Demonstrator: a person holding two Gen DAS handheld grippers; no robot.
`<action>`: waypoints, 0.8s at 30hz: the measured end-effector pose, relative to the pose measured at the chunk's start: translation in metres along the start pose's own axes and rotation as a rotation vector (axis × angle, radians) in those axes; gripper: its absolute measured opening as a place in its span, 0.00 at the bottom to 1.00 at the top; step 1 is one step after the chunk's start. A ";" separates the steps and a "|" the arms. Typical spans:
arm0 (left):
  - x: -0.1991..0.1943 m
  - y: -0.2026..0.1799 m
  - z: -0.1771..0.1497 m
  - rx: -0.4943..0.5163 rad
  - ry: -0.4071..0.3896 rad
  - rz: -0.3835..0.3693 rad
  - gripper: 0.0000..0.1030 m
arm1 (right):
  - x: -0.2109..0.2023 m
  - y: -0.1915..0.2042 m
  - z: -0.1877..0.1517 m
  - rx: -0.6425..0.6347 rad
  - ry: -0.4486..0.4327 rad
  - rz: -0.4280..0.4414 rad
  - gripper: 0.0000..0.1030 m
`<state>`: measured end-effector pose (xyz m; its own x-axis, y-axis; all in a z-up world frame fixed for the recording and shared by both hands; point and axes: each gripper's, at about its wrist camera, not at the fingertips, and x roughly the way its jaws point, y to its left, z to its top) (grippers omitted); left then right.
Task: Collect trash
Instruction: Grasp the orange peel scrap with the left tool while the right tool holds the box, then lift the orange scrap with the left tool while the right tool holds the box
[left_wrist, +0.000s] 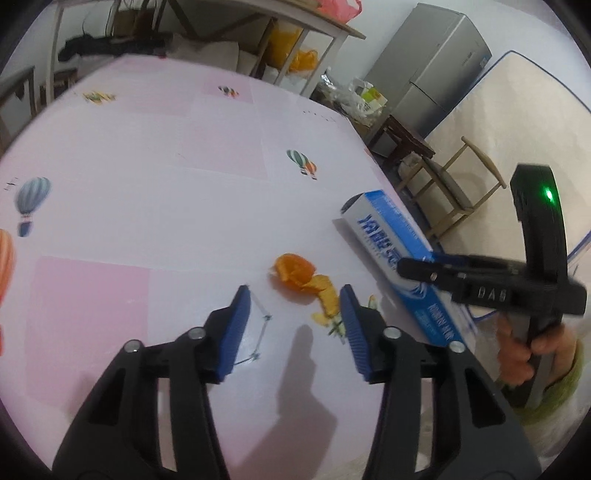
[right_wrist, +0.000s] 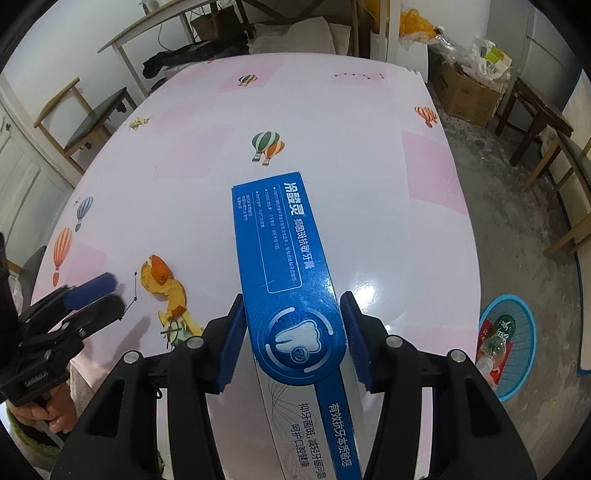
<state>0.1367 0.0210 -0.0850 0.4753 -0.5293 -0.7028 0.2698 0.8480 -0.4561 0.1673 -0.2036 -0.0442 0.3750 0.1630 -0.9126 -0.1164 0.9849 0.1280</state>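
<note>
The box (right_wrist: 288, 280) is a long blue toothpaste carton. It sits between the pads of the right gripper (right_wrist: 293, 339), and the pads seem to press on its two long sides near the end with the tooth picture; the rest of it reaches forward, away from the gripper, over the table (right_wrist: 388, 155). I judge it light, stiff but easy to crush, with a glossy and a little slippery skin, so a hold on the narrow sides near the middle would be more safe than one at the end.

The peel (left_wrist: 303, 280) lies on the table just ahead of the left gripper (left_wrist: 295, 325), close to its right pad. That gripper's jaws stand apart with nothing between them. The peel looks soft, light and curled; its thick raised part is the best place to pinch.

A basket (right_wrist: 524, 354) with trash stands on the floor, to the right of the right gripper.
</note>
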 end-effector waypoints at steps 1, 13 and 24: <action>0.003 0.001 0.002 -0.002 0.004 -0.003 0.39 | 0.001 -0.001 0.000 0.002 0.002 0.005 0.48; 0.037 -0.019 0.012 0.059 0.046 0.093 0.19 | 0.003 -0.004 -0.003 0.016 -0.016 0.026 0.49; 0.034 -0.026 0.014 0.089 0.025 0.141 0.10 | 0.007 -0.004 -0.003 0.008 0.016 0.030 0.50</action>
<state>0.1569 -0.0187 -0.0891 0.4929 -0.4046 -0.7703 0.2755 0.9123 -0.3029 0.1673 -0.2066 -0.0525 0.3563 0.1920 -0.9145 -0.1203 0.9800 0.1588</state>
